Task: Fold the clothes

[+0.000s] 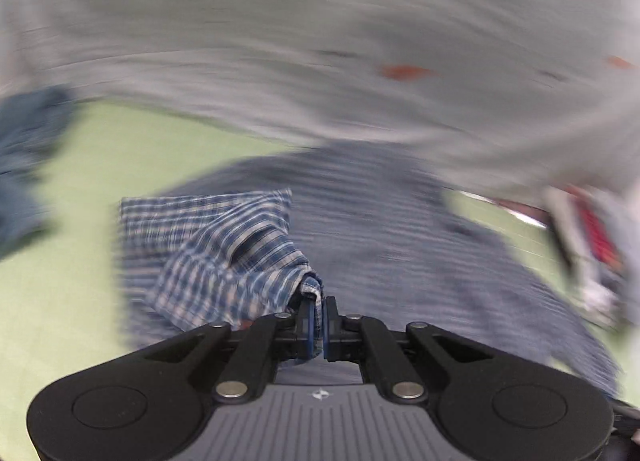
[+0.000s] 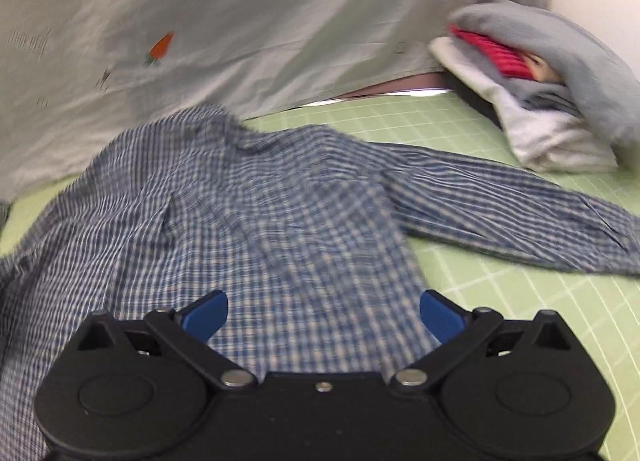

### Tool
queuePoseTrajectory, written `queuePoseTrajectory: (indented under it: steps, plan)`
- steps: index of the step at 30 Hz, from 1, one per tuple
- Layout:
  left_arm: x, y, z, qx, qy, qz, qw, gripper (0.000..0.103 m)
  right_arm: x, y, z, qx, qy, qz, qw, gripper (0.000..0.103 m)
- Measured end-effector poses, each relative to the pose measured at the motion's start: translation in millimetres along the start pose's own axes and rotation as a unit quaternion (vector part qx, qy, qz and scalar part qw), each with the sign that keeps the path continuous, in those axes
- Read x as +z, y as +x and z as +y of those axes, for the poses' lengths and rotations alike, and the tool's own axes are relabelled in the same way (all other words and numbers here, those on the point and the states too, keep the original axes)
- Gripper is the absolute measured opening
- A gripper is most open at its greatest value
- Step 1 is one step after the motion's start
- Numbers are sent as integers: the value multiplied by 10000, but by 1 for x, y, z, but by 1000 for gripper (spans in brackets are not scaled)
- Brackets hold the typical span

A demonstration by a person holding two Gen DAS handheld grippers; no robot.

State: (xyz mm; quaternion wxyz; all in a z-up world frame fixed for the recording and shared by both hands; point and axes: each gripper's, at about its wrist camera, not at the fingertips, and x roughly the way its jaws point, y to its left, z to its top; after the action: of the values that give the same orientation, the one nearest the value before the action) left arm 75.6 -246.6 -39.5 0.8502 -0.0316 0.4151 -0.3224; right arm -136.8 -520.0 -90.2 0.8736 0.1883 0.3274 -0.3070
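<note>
The left gripper (image 1: 319,315) pinches a fold of the blue plaid shirt (image 1: 224,257); the right gripper (image 2: 322,315) hovers wide open, empty, above the shirt on the green tabletop (image 2: 500,301).

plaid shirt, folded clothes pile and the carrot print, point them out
plaid shirt (image 2: 280,213): right wrist view, middle of its body
folded clothes pile (image 2: 560,137): right wrist view, white bottom garment
carrot print (image 2: 162,45): right wrist view, orange carrot body

shirt (image 2: 288,221): woven checked cloth | mat (image 2: 520,301): matt, gridded | gripper (image 2: 323,315): matt plastic
</note>
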Motion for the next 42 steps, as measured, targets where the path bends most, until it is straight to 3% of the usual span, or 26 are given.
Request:
queuePoseTrajectory:
  steps: [3,5,6,7,11,15,19,26,32,36,39,42]
  plan:
    - [-12,6,-77,-790,457,142,9957,13,-9,-11,-20,-58,164,-21,9998,103]
    - [-23,9,-111,-882,692,317,9932,43,-17,-16,-31,-100,291,12,9995,103]
    - [-29,8,-120,-783,808,340,9931,71,-21,-19,-35,-113,342,22,9993,103]
    - [-35,8,-128,-675,923,357,9928,85,-24,-20,-37,-99,357,36,9993,103]
    - [-49,3,-110,261,894,451,9946,88,-33,-24,-39,-12,211,98,9997,103]
    - [-65,-11,-52,1103,18,642,9918,88,-36,-22,-26,203,-129,182,9995,103]
    - [-84,-37,11,1681,-652,755,9807,88,-42,-15,10,372,-901,287,9948,103]
    - [-101,-65,87,1957,-1013,1011,9702,89,-59,10,90,202,-2404,419,9696,103]
    - [-114,-84,145,2118,-1233,1221,9618,89,-68,41,135,-405,-3374,388,9397,103]
    - [-114,-83,158,1986,-1072,1323,9652,89,-57,50,140,-501,-3039,318,9508,102]
    - [-114,-80,165,1912,-951,1409,9667,90,-45,54,141,-328,-2637,313,9635,91]
    - [-110,-70,173,1829,-887,1529,9671,90,-39,61,146,89,-2603,568,9638,57]
